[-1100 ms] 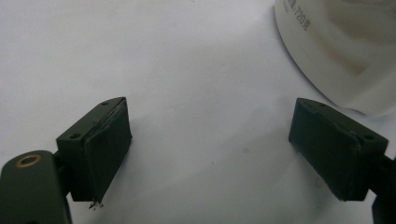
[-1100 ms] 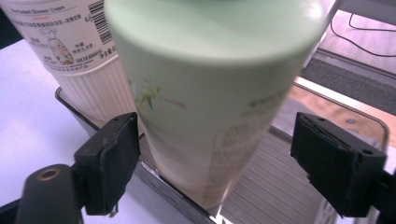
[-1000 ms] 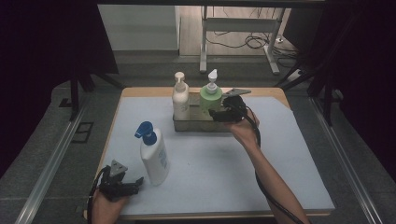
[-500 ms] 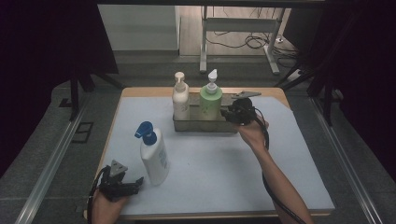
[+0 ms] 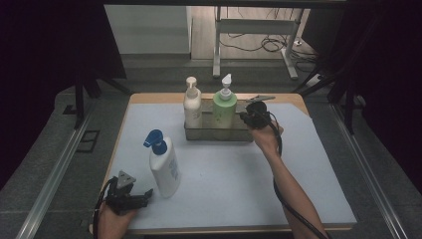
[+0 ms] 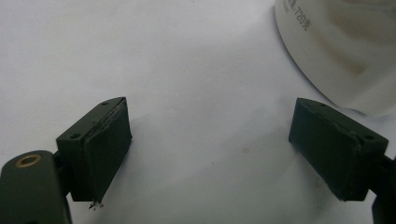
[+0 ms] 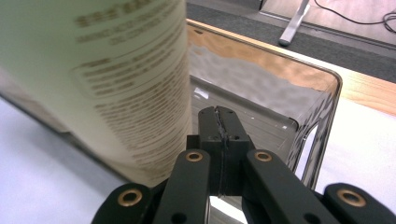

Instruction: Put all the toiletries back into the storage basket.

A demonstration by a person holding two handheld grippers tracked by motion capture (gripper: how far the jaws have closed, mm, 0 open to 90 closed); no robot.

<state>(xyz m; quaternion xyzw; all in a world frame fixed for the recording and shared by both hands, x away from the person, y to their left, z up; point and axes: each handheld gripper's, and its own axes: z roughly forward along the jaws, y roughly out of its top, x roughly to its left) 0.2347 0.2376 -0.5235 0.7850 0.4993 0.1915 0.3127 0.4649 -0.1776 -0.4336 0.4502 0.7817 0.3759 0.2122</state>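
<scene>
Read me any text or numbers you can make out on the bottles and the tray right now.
"720" plus one small character I cannot read: printed on the white bottle with the blue pump, near its edge.
Green bottle: several lines of brown print, too blurred to read.
Cream bottle: no legible text.
Metal tray: no text seen.

We see a wooden table (image 5: 149,98) under a pale sheet (image 5: 224,174), on grey floor (image 5: 45,164). Beyond its far edge stand a white wall panel (image 5: 147,22), a metal frame (image 5: 254,30) and loose cables (image 5: 259,45). Dark curtains (image 5: 50,45) flank both sides.
</scene>
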